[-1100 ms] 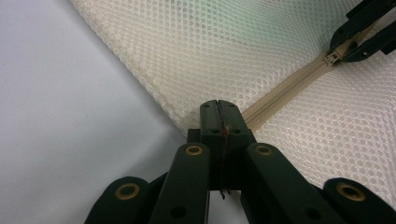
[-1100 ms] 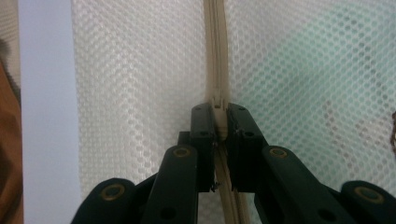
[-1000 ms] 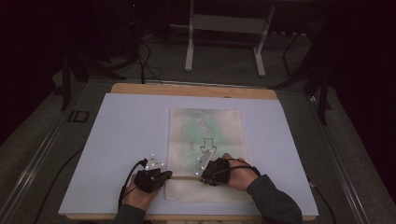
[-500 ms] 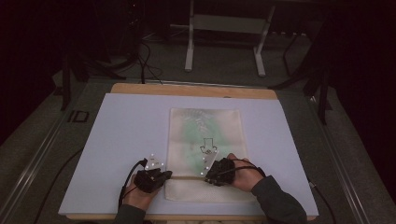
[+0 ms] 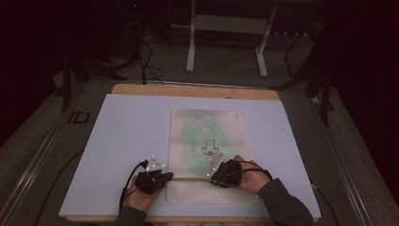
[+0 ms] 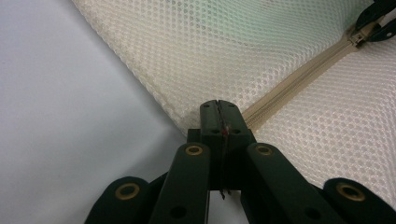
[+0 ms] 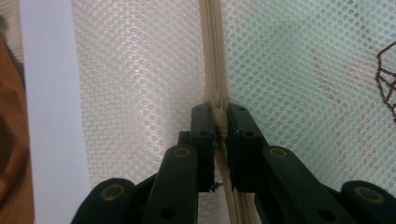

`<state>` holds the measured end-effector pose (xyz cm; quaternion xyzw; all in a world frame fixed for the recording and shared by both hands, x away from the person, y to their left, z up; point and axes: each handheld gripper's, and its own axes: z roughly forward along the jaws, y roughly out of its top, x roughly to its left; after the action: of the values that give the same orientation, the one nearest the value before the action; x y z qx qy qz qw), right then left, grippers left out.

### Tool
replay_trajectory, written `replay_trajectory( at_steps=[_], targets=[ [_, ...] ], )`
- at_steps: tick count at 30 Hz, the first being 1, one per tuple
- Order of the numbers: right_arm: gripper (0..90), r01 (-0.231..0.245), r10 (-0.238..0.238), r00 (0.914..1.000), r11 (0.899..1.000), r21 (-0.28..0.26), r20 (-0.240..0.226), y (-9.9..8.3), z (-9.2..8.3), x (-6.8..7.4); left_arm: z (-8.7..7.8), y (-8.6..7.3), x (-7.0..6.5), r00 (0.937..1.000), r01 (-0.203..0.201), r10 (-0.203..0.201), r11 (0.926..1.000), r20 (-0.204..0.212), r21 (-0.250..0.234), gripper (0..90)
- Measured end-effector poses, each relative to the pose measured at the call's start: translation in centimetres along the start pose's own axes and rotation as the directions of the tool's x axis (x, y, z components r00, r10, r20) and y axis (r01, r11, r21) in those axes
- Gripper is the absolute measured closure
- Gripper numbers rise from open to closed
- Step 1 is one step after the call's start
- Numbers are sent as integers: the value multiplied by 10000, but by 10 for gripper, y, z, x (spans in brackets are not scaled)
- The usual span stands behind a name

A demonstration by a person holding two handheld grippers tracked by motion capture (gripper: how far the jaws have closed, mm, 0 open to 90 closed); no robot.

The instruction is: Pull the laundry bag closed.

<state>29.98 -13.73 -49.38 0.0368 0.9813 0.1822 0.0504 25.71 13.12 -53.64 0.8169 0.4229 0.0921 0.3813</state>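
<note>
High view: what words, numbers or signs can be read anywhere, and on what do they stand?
"ID": on the floor mat left of the table.
A dark outline drawing, no letters legible: seen through the mesh bag.
Nothing else readable.

We read only one marking: the letters "ID" [image 5: 78, 117] on the grey floor just off the desk's left edge, near its far left corner. The dark line drawing [image 5: 209, 148] showing through the mesh bag [image 5: 188, 127] carries no lettering we can make out.
</note>
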Motion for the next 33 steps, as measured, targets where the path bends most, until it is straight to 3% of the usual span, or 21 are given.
replay_trajectory(
  at_steps=[33],
  targets=[
    [824,-405,404,9989,9992,0,235,-24,-14,-3,0,0,0,10000,4,-4,10000,5,5,895]
  ],
)
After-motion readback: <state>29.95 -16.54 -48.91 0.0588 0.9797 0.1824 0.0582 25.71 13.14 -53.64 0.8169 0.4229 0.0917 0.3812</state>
